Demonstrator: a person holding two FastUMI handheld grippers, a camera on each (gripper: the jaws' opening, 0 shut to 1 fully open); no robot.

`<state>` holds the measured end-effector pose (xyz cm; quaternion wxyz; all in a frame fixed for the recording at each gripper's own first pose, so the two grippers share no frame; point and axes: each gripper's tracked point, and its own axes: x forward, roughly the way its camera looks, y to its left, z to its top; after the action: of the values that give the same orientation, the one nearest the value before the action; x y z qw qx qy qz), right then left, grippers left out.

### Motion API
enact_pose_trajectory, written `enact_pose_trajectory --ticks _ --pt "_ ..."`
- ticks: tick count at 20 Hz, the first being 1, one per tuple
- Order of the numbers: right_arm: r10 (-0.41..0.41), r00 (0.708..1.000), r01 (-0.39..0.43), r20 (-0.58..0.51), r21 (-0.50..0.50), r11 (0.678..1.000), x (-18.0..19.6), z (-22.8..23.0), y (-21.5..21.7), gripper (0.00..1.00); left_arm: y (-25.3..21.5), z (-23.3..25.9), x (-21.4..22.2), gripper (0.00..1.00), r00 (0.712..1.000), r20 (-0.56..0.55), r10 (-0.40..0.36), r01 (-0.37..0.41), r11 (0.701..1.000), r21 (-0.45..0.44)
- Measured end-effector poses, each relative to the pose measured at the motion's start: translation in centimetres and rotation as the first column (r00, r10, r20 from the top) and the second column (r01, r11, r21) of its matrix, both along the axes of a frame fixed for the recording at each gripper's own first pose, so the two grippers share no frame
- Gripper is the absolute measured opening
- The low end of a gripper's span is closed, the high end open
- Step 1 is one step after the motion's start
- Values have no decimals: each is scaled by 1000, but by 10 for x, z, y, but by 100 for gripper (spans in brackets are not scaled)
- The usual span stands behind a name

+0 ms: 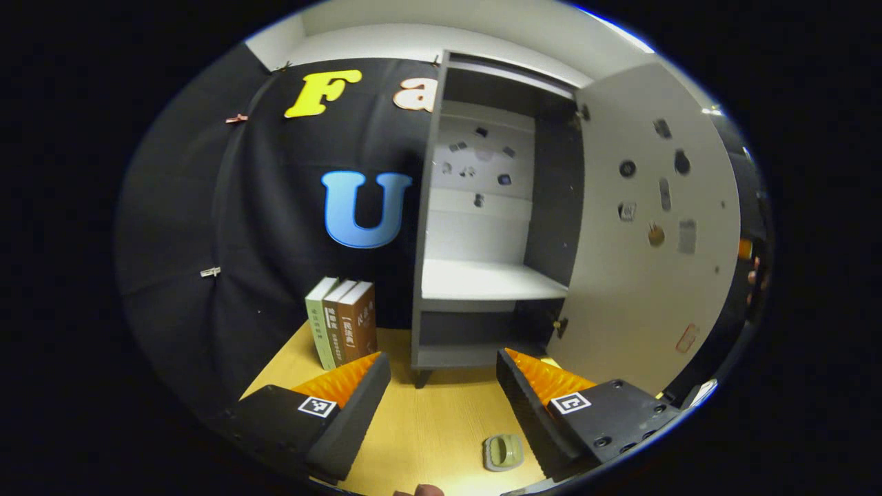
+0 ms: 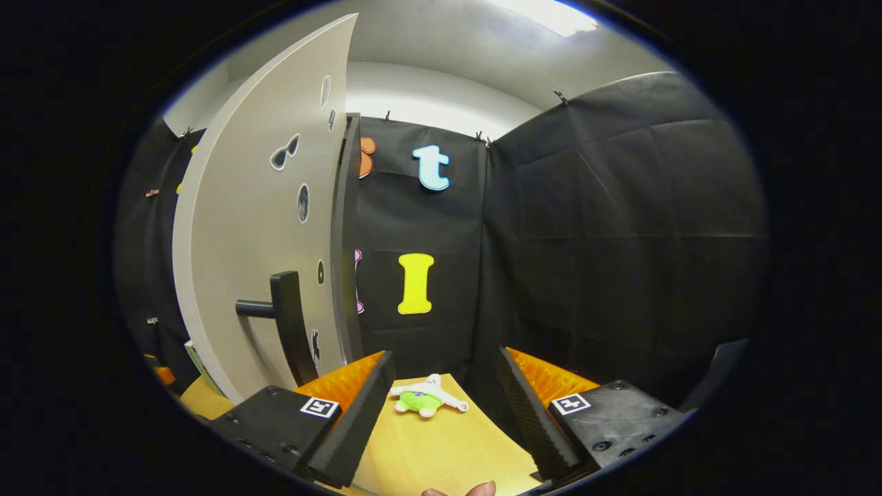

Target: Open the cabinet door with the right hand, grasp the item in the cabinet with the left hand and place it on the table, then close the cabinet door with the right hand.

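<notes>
**Cabinet door open, small item lying on the table**

In the left gripper view, the cabinet [image 1: 482, 207] stands upright on the far part of the wooden table [image 1: 427, 427], with its long side vertical. Its door [image 1: 648, 241] is swung wide open to the right, so the inner face with small stickers is turned toward the camera. Inside, the white shelf [image 1: 489, 279] carries nothing, and the low compartment under it looks dark; I cannot tell if something is in there. The back panel also has small stickers.

The item [image 1: 503, 452], a small flat greenish-grey thing with rounded corners, lies on the table near the camera, just beside the inner side of the right finger of the left gripper [image 1: 444, 406]. It is too small to tell which way it points. The left gripper is wide open and holds nothing; the item is near one finger and I cannot tell if it touches it.

Three books [image 1: 342, 320] stand upright on the table left of the cabinet, close to the black cloth wall.

In the right gripper view, the right gripper [image 2: 448, 406] is also wide open and empty. The door is on its left, seen nearly edge-on, with the dark handle [image 2: 286, 324] sticking out of it. A small green and white toy [image 2: 424, 399] lies on the far table edge between the fingers.
</notes>
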<state>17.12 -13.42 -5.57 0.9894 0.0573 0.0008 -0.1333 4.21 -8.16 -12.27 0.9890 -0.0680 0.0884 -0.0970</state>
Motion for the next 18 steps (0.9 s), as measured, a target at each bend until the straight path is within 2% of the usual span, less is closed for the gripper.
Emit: enact_pose_trajectory --ticks 2,6,9,11,18 --pt "-6 1000 5 9 25 1000 -1 1 0 96 23 32 -1 95 999 30 34 -34 999 -21" --pt "-21 1000 20 23 29 999 -5 5 1 96 60 80 -6 95 994 72 83 -84 996 11" --pt "-30 999 30 22 9 1000 -7 5 3 96 75 93 -9 92 992 61 111 -114 993 37" --pt "-29 999 29 19 15 999 -6 4 5 96 79 94 -9 95 991 66 120 -124 991 59" --pt "-19 1000 18 15 69 997 -8 0 29 98 68 79 -11 95 995 35 89 -90 996 31"
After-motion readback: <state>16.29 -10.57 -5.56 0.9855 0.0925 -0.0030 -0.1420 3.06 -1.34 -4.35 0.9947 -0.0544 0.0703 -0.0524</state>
